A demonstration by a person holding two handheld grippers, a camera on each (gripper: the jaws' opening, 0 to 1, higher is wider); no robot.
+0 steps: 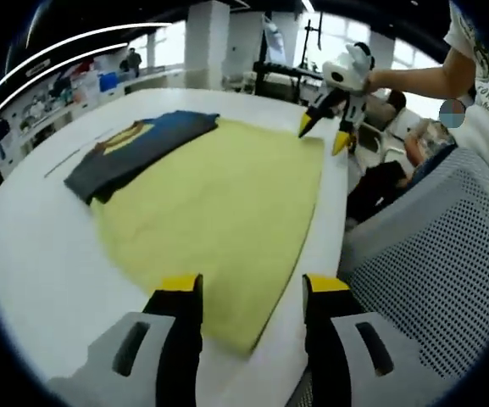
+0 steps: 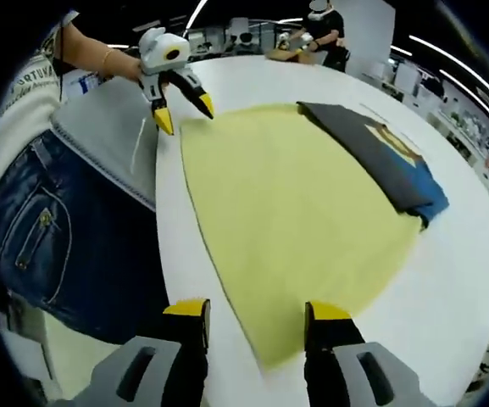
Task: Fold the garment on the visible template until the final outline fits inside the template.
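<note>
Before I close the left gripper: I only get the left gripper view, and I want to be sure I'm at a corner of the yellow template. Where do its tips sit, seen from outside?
Observer: In the right gripper view, the left gripper hangs with its jaws apart, tips at the corner of the yellow template by the table edge.
Operator: What's behind my hand?
Observer: The person's jeans are close against that same table edge.
Operator: Anyone else near the table?
Observer: Yes, another person in dark clothes stands at the table's far end, well beyond the dark garment.
</note>
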